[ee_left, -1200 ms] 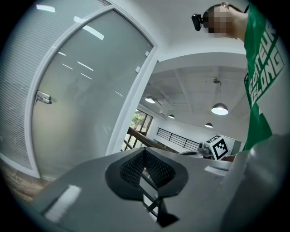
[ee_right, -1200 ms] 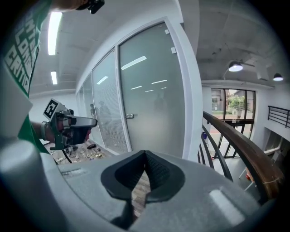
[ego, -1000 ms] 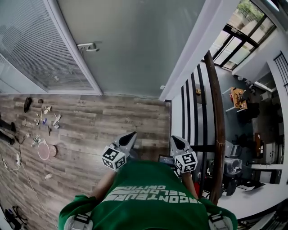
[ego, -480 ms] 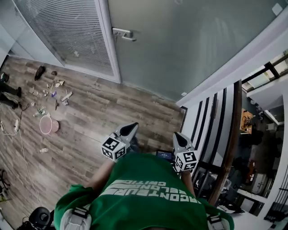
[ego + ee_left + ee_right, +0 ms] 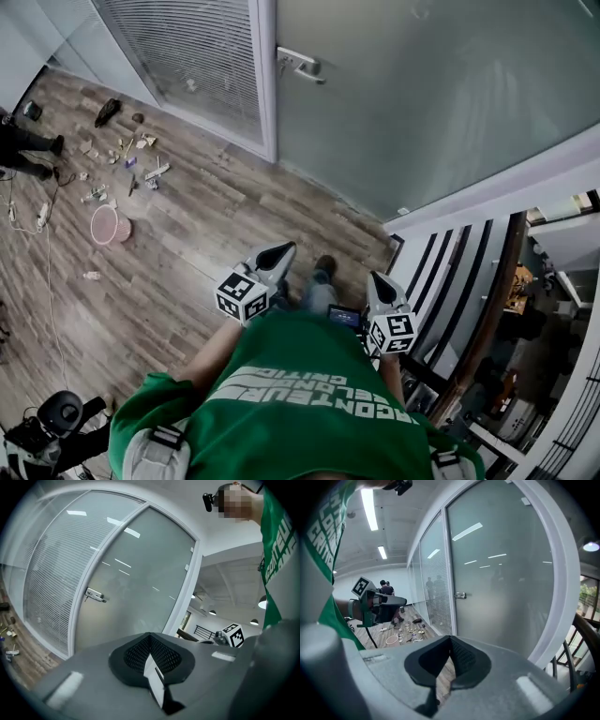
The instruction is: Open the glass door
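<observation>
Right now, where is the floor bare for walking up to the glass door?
The wood floor is bare from the person's shoe to the glass door, below its handle. It is crowded leftward: scattered small clutter and a pink ring before the blinds panel.

1. Head view looks steeply down onto floor point(image 5: 187, 244) and glass door point(image 5: 422, 103).
2. Both gripper views face that door from well back; all three views share its handle point(image 5: 300, 64).

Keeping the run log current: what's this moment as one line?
stage: door not yet reached | glass door: closed | handle: untouched | left claw: shut, empty | right claw: shut, empty
</observation>
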`<state>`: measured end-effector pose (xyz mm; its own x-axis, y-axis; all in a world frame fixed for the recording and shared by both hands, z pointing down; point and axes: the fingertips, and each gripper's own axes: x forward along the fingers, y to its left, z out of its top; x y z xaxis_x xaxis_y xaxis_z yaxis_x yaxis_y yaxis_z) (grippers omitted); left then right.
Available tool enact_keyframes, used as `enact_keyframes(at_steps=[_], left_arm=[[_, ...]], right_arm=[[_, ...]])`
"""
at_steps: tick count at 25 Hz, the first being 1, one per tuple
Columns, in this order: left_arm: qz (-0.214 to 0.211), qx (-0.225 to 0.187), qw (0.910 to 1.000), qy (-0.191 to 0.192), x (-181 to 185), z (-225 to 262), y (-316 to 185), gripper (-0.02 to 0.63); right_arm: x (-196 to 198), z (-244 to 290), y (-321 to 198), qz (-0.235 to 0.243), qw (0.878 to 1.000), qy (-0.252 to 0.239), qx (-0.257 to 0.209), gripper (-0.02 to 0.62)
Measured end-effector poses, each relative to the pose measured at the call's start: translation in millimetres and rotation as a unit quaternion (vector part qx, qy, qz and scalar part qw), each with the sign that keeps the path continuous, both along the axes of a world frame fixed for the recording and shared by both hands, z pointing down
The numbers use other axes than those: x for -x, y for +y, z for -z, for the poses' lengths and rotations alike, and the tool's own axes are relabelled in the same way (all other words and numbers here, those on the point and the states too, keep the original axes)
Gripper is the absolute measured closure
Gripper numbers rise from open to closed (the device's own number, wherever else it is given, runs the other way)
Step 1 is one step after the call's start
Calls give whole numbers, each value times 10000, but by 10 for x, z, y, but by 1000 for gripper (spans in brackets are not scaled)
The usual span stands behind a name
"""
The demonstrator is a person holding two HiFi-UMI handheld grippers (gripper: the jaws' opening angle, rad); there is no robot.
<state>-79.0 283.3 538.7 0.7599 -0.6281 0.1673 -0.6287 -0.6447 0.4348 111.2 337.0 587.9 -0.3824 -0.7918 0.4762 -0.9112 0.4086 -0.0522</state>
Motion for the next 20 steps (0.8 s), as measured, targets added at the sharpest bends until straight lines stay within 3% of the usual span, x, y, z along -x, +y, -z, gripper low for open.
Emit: enact_keyframes(at_steps=[9, 15, 20], left_arm=[[-74, 30, 9998, -163, -562, 66, -296, 591], [-235, 14, 9988, -435, -907, 49, -688, 591], [-459, -205, 9978, -433, -1332, 161, -1018, 591]], right_arm=[[-268, 48, -769, 388, 9991, -144, -121, 603], [-874, 33, -1087, -20, 9996, -261, -95, 603], [-1373, -24, -1324, -394, 9983, -416, -118, 603]])
